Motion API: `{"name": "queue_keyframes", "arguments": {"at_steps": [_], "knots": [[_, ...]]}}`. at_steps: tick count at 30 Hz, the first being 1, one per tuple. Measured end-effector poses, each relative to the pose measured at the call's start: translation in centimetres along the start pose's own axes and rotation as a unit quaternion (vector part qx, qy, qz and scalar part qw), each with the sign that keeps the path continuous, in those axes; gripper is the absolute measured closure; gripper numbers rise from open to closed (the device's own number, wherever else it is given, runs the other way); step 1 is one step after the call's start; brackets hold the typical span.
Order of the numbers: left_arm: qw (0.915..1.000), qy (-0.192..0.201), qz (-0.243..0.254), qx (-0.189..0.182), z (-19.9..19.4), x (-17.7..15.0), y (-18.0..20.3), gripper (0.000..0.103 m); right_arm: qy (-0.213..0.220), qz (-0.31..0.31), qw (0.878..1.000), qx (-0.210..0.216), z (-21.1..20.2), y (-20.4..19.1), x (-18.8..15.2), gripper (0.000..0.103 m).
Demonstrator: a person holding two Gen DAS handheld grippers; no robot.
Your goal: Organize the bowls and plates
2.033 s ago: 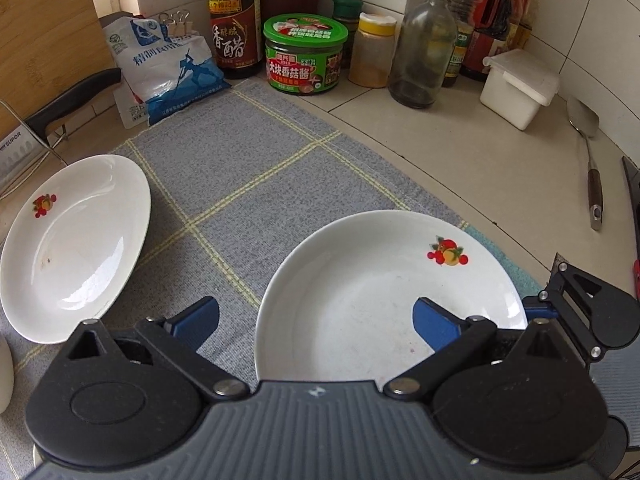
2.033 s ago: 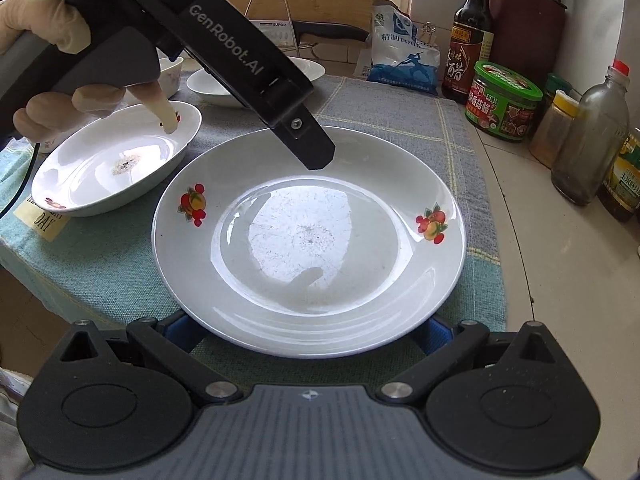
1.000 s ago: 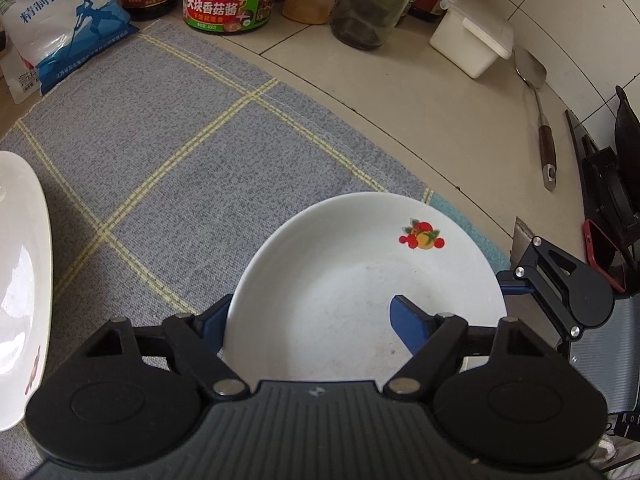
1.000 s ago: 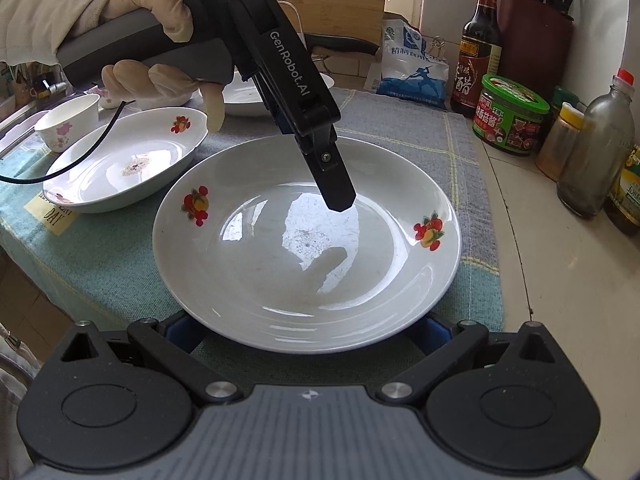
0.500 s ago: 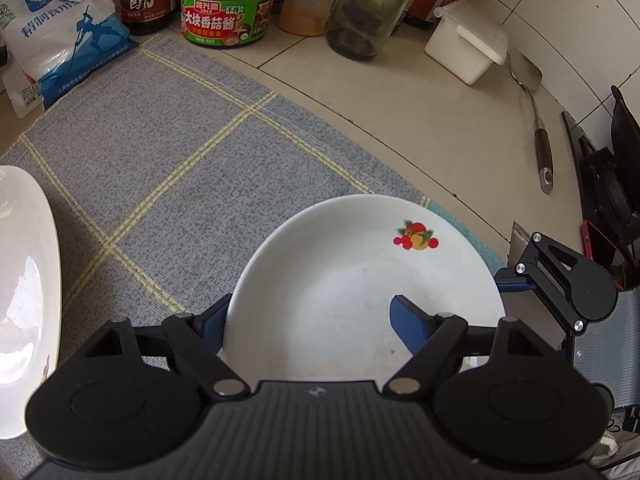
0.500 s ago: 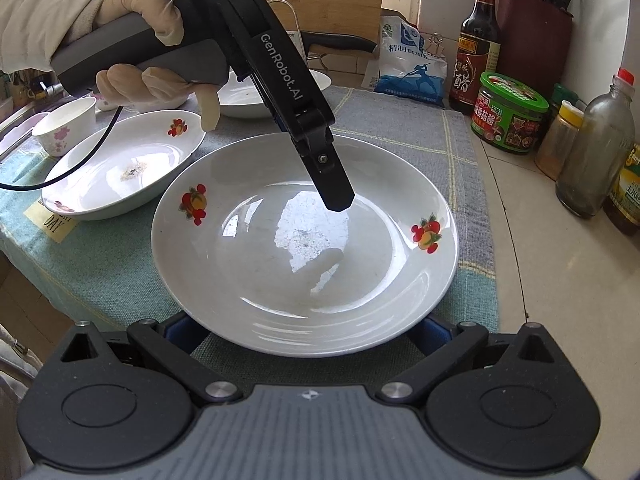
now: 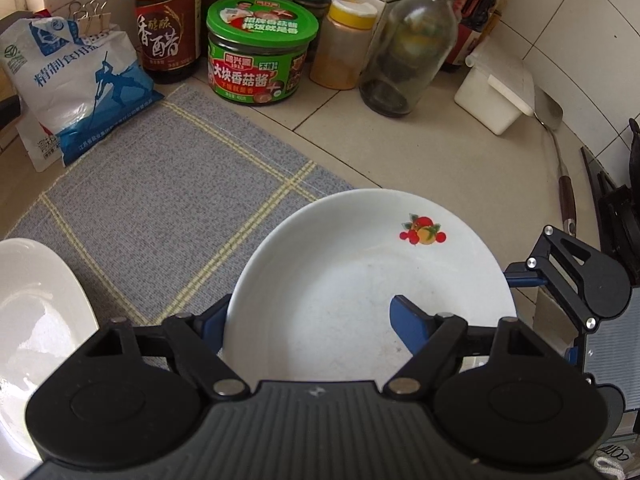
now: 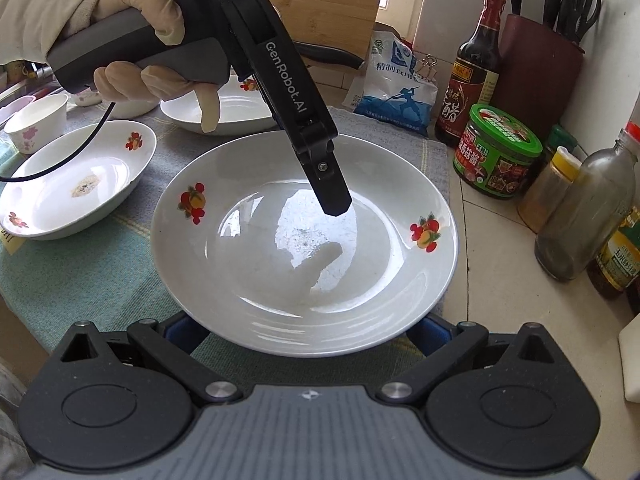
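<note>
Kitchen counter under me, a grey checked cloth (image 7: 160, 208) spread across it, jars and bottles lined up along the tiled wall. My left gripper (image 7: 308, 320) has its blue fingers either side of the near rim of the big plate (image 7: 360, 280): one finger (image 7: 412, 322) lies inside the dish, the other sits outside the rim, partly hidden. Whether it's pinching the rim or just straddling it, I cannot tell. My right gripper (image 8: 306, 330) comes at the same plate (image 8: 304, 240) from the opposite edge, jaws spread wide, fingers tucked below the rim and mostly hidden. That plate sits over the cloth, fruit prints on both sides. A second plate (image 8: 76, 184) lies to the left, a third (image 8: 224, 110) behind, and a small cup (image 8: 38, 122) beyond. Green-lidded jar (image 7: 260, 48) stands by the vinegar bottle (image 7: 168, 20).
</note>
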State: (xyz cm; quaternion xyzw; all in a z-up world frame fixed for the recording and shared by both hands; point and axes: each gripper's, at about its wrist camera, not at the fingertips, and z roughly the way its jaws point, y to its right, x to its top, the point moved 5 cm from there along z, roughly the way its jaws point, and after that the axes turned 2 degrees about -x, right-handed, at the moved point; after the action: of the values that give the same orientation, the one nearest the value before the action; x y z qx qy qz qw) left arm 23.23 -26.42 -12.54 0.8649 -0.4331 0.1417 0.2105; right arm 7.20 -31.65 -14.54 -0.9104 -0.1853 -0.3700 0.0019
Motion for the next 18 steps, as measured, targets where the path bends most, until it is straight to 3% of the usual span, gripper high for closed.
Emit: {"name": "queue_keyframes", "arguments": {"at_steps": [18], "knots": [[0.9995, 0.016, 0.000, 0.026, 2.8, 3.4, -2.4, 0.022, -0.017, 0.019, 1.000, -0.007, 3.6, 3.4, 0.9, 0.000]]}}
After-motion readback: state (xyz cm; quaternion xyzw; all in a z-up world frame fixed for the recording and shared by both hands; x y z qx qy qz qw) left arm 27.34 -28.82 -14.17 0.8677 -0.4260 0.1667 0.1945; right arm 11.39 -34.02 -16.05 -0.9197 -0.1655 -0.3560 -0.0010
